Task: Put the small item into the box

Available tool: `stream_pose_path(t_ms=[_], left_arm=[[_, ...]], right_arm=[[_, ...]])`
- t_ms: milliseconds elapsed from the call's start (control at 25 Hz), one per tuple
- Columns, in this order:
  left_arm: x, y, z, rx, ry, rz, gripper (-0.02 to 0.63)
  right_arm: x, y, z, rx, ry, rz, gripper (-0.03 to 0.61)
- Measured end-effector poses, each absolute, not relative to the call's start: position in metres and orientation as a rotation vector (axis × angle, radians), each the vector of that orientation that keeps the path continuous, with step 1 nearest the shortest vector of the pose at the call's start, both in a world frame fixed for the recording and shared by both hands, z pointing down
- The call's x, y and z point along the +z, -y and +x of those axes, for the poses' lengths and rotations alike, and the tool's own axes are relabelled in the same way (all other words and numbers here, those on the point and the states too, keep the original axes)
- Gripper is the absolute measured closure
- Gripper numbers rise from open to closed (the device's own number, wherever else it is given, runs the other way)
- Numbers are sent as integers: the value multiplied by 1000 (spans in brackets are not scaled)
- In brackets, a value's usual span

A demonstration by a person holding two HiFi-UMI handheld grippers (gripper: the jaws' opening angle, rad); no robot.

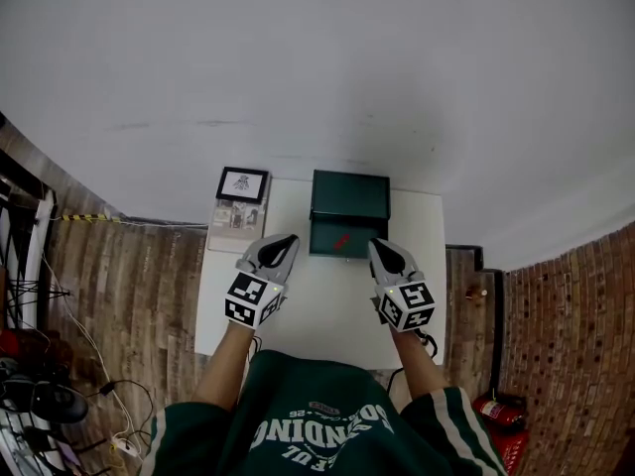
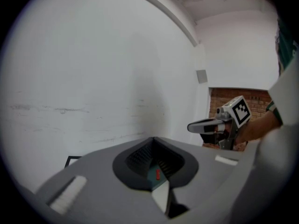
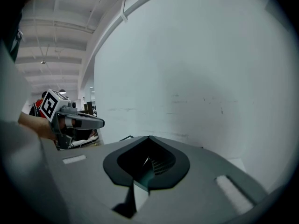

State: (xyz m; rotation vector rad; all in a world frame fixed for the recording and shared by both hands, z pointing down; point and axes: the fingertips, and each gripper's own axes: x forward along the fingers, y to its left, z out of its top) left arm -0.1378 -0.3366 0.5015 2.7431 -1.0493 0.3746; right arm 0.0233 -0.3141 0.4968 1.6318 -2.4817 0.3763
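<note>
A dark green box (image 1: 349, 198) stands open at the back of the white table (image 1: 327, 315), its lid raised. A small red item (image 1: 341, 240) lies inside the box's tray. My left gripper (image 1: 285, 239) hovers just left of the box front, shut with nothing in it. My right gripper (image 1: 379, 245) hovers just right of it, also shut and empty. In the left gripper view, the closed jaws leave a small opening through which the red item (image 2: 158, 173) shows on the teal box floor (image 2: 151, 176). The right gripper view shows only the box's dark edge (image 3: 144, 176) through its opening.
A framed picture (image 1: 242, 183) and a booklet (image 1: 238, 224) lie at the table's back left corner. A white wall rises behind the table. Cables (image 1: 40, 395) lie on the wooden floor at left; a red extinguisher (image 1: 501, 412) lies at right.
</note>
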Motion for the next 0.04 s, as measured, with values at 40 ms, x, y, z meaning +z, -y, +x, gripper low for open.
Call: stream_pose_path(t_ms=[40], left_arm=[[501,336,-138,377,1051,2744,561]], right_arm=[[497,314,23,377,2483,1631,577]])
